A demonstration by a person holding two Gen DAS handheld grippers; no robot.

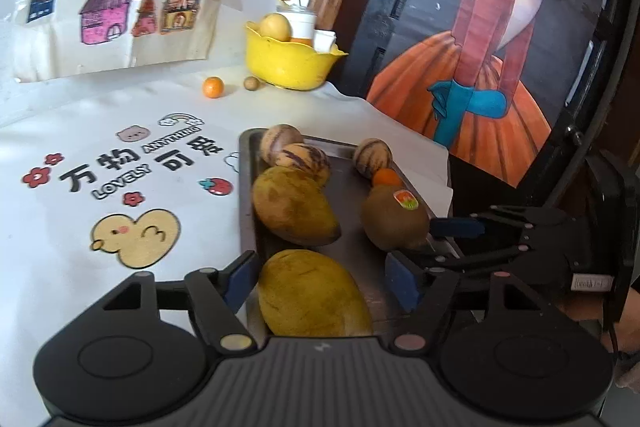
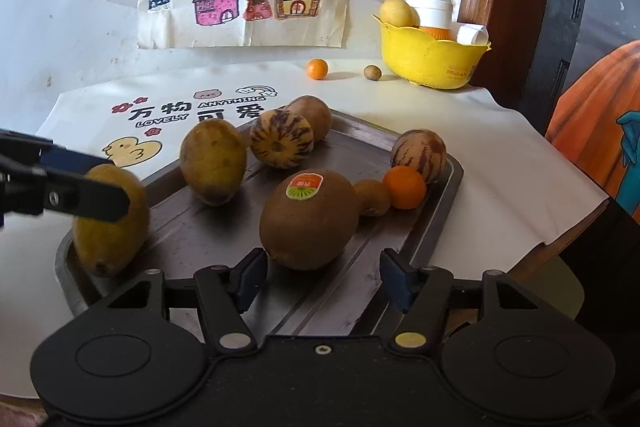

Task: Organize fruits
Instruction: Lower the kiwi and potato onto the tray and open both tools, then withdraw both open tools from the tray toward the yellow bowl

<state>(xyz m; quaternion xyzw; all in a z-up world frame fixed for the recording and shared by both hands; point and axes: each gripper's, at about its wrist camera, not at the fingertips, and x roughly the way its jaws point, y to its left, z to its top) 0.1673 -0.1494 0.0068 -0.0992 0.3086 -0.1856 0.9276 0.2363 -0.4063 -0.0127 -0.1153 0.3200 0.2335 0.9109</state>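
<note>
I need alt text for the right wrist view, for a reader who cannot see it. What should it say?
The open right gripper points at a stickered kiwi on a dark metal tray that also holds two mangoes, striped melons and a small orange. At left, the left gripper reaches the nearer mango. A yellow bowl stands behind.
</note>
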